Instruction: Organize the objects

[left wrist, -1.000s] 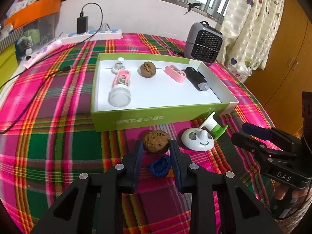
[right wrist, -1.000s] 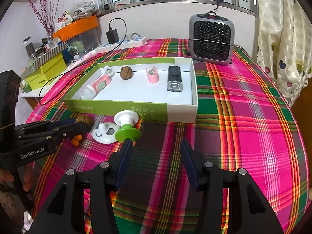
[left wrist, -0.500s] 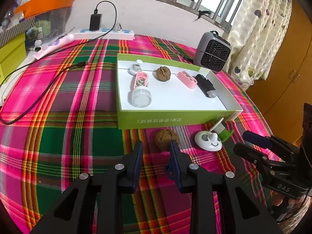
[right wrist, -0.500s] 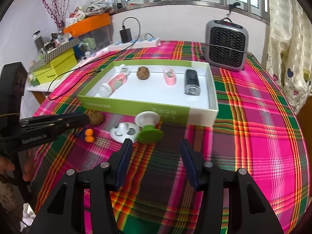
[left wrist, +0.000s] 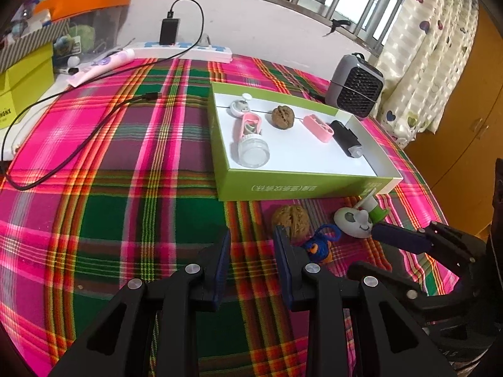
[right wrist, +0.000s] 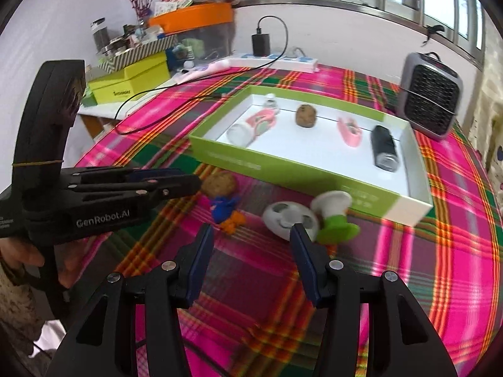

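Note:
A green box [left wrist: 301, 187] [right wrist: 283, 165] with a white inside holds a clear bottle, a walnut, a pink clip and a black item. In front of it on the plaid cloth lie a walnut [left wrist: 290, 220] [right wrist: 219, 184], a blue and orange knitted toy [left wrist: 319, 245] [right wrist: 225, 212], a white smiley disc [left wrist: 352, 221] [right wrist: 287, 220] and a green and white spool [left wrist: 375, 209] [right wrist: 334, 220]. My left gripper [left wrist: 251, 259] is open and empty, just left of the toy. My right gripper [right wrist: 250, 256] is open and empty, just before the disc.
A grey fan heater [left wrist: 355, 89] [right wrist: 429, 100] stands behind the box. A power strip [left wrist: 185, 51] with a charger and a black cable [left wrist: 78, 144] lie at the back left. Yellow boxes [right wrist: 129, 84] and an orange bin [right wrist: 191, 15] stand beyond the table's left edge.
My left gripper has pulled back and left from the walnut, leaving the blue toy on the cloth. My right gripper has moved left toward the disc and toy.

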Demonstrator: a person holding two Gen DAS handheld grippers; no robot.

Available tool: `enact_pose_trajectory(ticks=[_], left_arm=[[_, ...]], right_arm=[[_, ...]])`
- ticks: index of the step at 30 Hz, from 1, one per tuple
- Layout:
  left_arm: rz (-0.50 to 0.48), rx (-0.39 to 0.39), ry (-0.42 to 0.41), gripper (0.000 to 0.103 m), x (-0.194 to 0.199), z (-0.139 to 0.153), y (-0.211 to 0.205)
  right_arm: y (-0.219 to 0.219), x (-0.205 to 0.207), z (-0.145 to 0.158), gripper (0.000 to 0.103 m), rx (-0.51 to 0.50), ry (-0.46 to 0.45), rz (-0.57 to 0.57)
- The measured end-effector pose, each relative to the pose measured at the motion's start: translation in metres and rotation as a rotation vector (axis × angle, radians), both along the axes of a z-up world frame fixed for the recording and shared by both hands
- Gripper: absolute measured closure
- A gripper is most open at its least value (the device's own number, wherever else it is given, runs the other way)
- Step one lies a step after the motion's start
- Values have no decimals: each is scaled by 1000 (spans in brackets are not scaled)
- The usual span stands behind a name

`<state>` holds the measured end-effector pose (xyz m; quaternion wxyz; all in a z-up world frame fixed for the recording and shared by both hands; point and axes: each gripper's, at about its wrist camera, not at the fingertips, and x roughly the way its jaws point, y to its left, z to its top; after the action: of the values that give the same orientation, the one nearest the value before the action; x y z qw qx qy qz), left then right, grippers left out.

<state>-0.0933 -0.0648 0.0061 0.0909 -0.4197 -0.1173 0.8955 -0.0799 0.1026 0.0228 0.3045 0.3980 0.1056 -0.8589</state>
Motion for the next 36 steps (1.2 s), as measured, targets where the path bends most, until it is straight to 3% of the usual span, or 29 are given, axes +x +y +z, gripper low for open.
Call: enact_pose_trajectory(ticks=[19,30,36], left_arm=[[-4,8,6,77,4,0,-14],[-20,12,4,77,2,2,-13],[-39,13,2,75,-1,3,-5]], right_arm=[[-36,-11,-14,52,57,-15,72],[-35,-10,-18,76,74,-8,63],[-30,-9,-17,77,59,-10,61]])
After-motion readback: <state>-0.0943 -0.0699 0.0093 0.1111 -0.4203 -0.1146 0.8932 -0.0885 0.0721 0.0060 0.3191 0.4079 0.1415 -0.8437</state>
